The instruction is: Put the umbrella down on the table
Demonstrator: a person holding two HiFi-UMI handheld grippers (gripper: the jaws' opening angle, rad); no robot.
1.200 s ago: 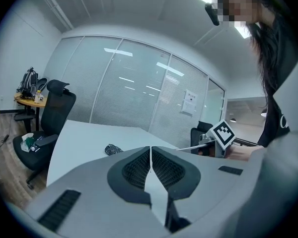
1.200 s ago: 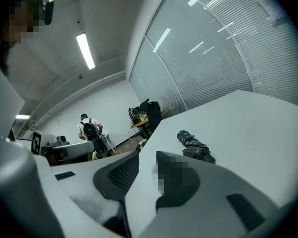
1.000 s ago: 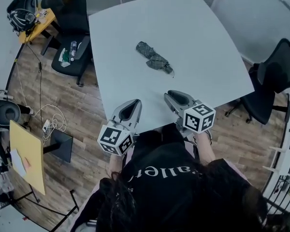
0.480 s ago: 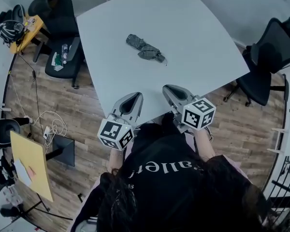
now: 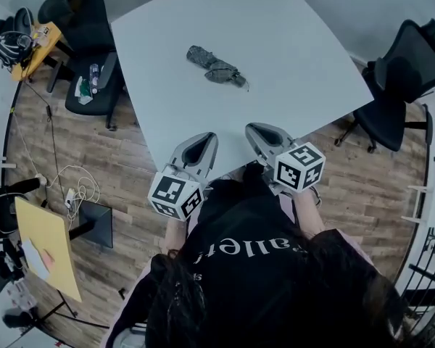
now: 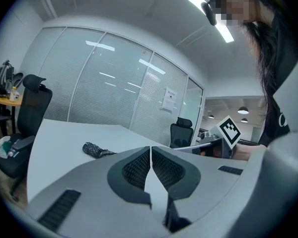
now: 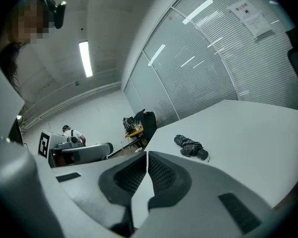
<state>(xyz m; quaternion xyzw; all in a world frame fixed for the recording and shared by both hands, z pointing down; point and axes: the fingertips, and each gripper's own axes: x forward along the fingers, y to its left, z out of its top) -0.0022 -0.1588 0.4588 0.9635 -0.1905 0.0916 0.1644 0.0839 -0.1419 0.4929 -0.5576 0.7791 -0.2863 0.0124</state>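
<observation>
A folded dark grey umbrella [image 5: 215, 67] lies flat on the white table [image 5: 290, 56], toward its far left part. It shows small in the left gripper view [image 6: 98, 149] and in the right gripper view [image 7: 190, 147]. Both grippers are held at the table's near edge, well short of the umbrella. My left gripper [image 5: 204, 141] is shut with nothing between its jaws [image 6: 150, 150]. My right gripper [image 5: 257, 132] is shut too, empty [image 7: 147, 156].
Black office chairs stand at the left [image 5: 94, 64] and at the right [image 5: 399, 78] of the table. A yellow side table [image 5: 40, 38] with gear sits far left. Cables [image 5: 76, 183] and a yellow board [image 5: 47, 245] lie on the wooden floor.
Both grippers have drawn back a little toward the table's near edge. The right gripper's jaws have closed. The umbrella has stayed where it lies.
</observation>
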